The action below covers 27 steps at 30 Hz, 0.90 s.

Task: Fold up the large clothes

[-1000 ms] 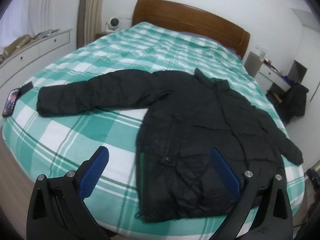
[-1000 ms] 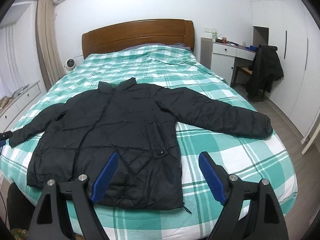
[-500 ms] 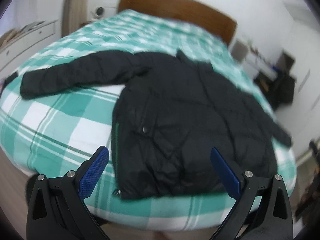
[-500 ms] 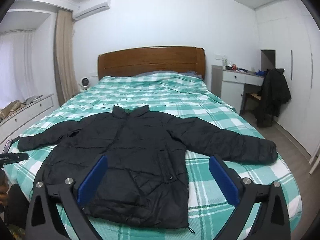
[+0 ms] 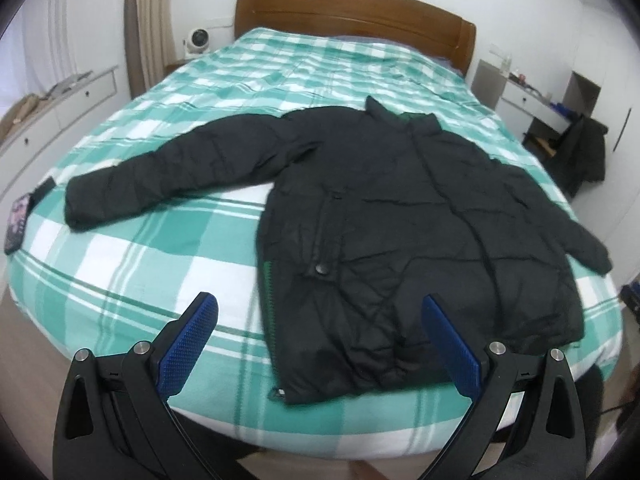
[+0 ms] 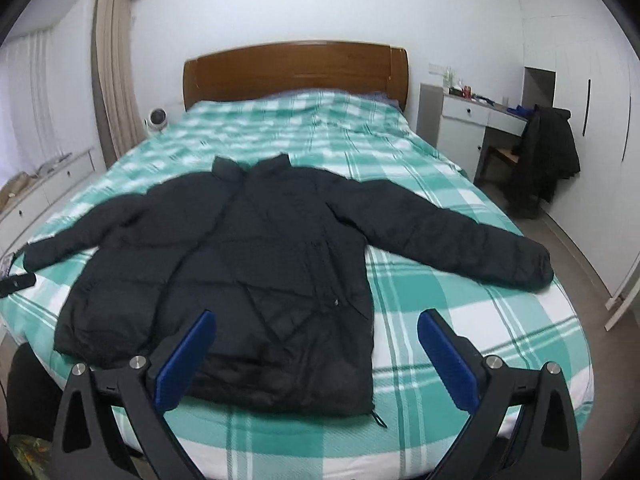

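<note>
Through the left wrist camera I see my left gripper [image 5: 318, 316] spread wide with nothing between its blue pads [image 5: 188, 346], held above the near edge of the bed [image 5: 132, 264]. The black puffer jacket [image 5: 400, 240] lies flat on the green and white checked cover, front up, hem nearest me and collar toward the wooden headboard [image 5: 352, 8]. Its body sits right of centre in this view; one sleeve [image 5: 176, 172] reaches out to the left, the other runs off to the right edge of the bed. A phone [image 5: 16, 220] rests at the far left edge of the mattress, apart from the sleeve cuff. Through the right wrist camera my right gripper [image 6: 316, 328] is likewise wide open and holds nothing, hovering over the near edge. Here the jacket [image 6: 248, 264] lies left of centre, its left blue pad [image 6: 186, 360] showing in front of the hem, and the long sleeve [image 6: 452, 236] stretches right across the cover. Beyond the bed on the right stands a white desk [image 6: 476, 116] with a dark coat [image 6: 548, 152] draped over the chair beside it.
</note>
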Motion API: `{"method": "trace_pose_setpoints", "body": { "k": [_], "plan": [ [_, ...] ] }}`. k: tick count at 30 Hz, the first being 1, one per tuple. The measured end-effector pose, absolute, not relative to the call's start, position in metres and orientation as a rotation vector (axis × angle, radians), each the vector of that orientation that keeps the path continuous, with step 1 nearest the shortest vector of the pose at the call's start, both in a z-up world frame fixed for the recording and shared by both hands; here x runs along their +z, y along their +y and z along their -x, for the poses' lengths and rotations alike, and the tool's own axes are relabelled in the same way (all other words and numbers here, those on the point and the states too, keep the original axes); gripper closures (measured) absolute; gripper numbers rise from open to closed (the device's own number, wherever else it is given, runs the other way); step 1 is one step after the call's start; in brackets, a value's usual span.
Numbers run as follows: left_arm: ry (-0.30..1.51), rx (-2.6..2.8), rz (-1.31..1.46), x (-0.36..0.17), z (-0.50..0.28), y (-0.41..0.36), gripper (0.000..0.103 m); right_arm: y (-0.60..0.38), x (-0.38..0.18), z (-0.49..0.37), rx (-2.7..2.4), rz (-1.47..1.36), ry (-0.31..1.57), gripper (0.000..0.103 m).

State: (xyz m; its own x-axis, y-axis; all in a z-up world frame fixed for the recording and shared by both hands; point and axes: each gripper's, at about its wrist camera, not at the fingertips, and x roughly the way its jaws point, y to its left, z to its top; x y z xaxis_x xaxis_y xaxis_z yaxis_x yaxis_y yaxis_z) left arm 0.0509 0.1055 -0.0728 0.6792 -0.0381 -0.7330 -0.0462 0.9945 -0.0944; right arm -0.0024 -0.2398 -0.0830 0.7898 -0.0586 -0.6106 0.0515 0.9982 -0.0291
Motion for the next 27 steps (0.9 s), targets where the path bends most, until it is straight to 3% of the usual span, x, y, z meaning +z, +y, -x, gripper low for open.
{"method": "trace_pose_setpoints", "body": {
  "k": [27],
  "plan": [
    [0.746,-0.011,-0.036,-0.049,-0.052,0.085,0.002,-0.23,-0.084,0.001,-0.062,0.062,0.667,0.0]
  ]
}}
